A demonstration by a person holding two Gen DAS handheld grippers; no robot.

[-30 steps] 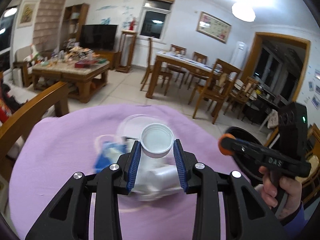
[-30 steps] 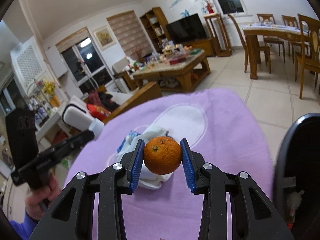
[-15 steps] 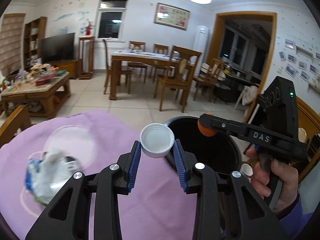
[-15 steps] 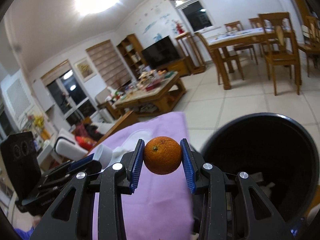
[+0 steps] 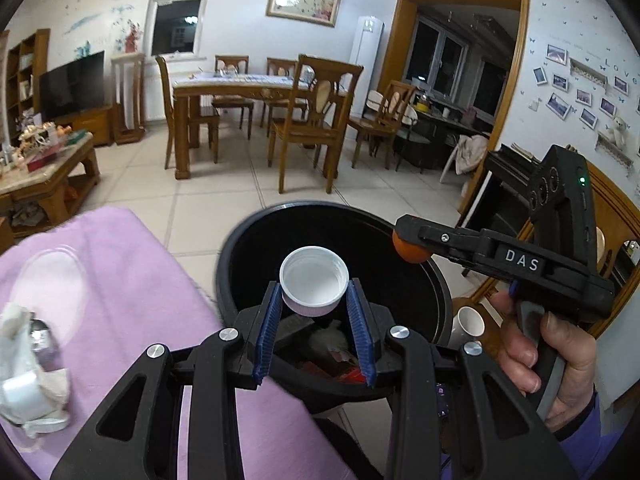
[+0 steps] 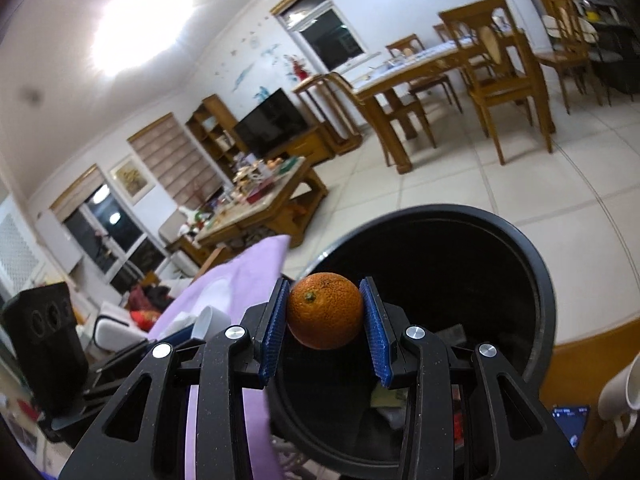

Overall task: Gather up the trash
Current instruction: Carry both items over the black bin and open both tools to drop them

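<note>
the left tool (image 5: 314, 306) pinches a white cap (image 5: 314, 286), the right tool (image 6: 325, 320) an orange (image 6: 325, 311), both over the black bin (image 5: 240, 248). releasing together risks the orange bouncing off the rim, or the tools colliding.

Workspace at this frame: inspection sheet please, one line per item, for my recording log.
Surface: purple cloth over the table, bin beside its edge.
Job's things: white bottle cap and orange, each held over the open black trash bin; the bin already holds some trash.
Clutter: crumpled white wrappers lying on the cloth; white mug beyond the bin.
Grippers: left gripper shut on the bottle cap; right gripper shut on the orange.
Cables: nothing seen.
Surroundings: dining table with wooden chairs, television, cluttered coffee table, tiled floor.
</note>
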